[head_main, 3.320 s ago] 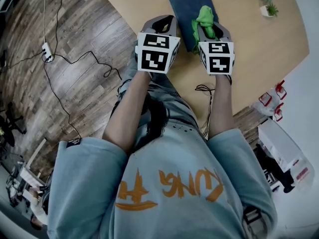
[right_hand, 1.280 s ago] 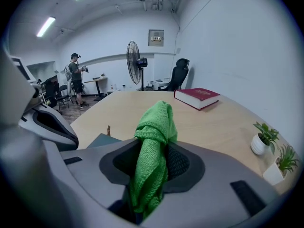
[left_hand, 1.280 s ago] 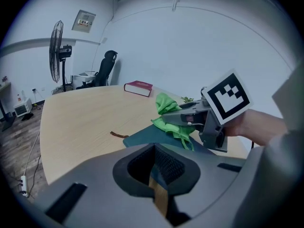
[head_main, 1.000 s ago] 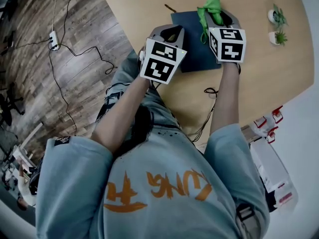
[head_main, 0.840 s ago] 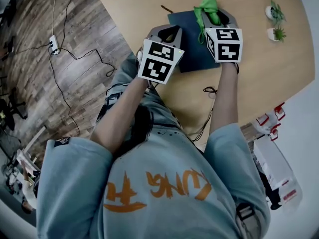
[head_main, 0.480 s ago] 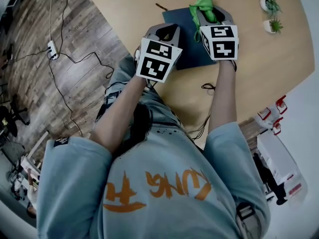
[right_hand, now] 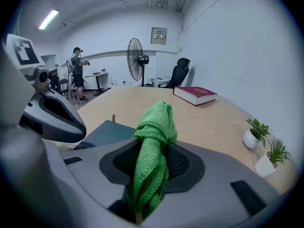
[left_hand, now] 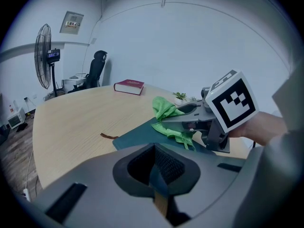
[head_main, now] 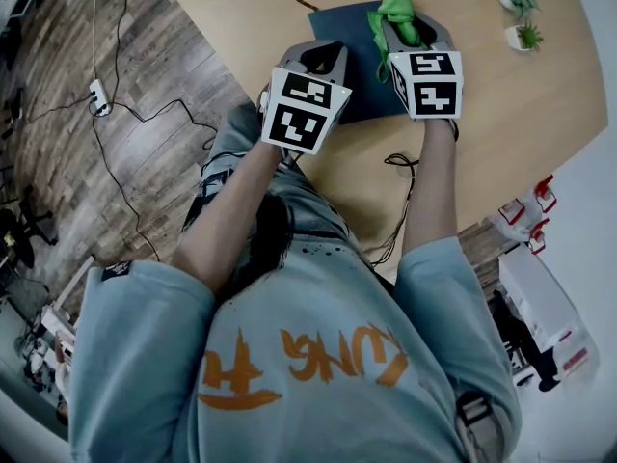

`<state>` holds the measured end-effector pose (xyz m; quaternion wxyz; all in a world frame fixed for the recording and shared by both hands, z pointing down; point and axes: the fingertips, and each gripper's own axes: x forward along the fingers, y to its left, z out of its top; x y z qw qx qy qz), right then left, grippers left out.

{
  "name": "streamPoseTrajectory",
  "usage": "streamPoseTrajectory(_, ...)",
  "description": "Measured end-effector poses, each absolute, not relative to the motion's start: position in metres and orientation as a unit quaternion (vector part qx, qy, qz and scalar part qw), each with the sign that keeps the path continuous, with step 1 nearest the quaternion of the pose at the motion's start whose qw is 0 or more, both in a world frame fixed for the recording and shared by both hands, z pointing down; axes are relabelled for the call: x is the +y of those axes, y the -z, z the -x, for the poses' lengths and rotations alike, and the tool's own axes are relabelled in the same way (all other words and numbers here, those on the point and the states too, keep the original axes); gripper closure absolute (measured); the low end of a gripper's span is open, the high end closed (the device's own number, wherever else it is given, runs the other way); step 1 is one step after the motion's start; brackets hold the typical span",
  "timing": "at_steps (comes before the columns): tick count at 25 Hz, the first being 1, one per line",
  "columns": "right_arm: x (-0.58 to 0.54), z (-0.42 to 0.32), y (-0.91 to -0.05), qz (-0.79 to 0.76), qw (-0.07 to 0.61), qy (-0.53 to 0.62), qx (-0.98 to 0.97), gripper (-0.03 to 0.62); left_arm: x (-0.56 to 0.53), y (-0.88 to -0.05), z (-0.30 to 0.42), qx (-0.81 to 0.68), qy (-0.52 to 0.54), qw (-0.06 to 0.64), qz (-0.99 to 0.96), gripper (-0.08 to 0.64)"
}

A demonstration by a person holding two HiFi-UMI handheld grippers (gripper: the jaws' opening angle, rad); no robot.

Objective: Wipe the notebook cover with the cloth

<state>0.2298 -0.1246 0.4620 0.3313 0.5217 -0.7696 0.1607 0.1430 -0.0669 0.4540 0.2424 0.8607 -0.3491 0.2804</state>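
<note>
- So, the wooden table carries the dark notebook, lying flat, long axis running away from the person.
- Right gripper sits over the notebook's far right part, jaws clamped on the green cloth; its tail seems to touch the cover, hard to be sure.
- Left gripper is pinched closed on nothing, at the notebook's near left edge.

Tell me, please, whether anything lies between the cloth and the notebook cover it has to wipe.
Nothing visible does. The right gripper is shut on the cloth, over the notebook's far end, and the visible cover is bare. The left gripper is at the near left corner, aside from the cloth.
</note>
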Motion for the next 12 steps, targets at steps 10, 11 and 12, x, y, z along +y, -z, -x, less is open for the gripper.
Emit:
streamPoseTrajectory(10, -0.1, -0.235, -0.459, -0.528, 0.313, -0.177, -0.769, 0.466, -0.059, -0.449, -0.143, -0.345, -0.278, 0.239, -0.864, 0.545)
streamPoseTrajectory(11, -0.097, -0.235, -0.46, -0.529, 0.313, -0.179, -0.768, 0.466, -0.058, -0.449, -0.143, -0.345, -0.278, 0.239, -0.864, 0.545)
streamPoseTrajectory(12, -0.094, -0.236, -0.46, -0.53, 0.313, -0.181, -0.767, 0.466, -0.057, -0.449, -0.143, -0.345, -0.278, 0.238, -0.864, 0.545)
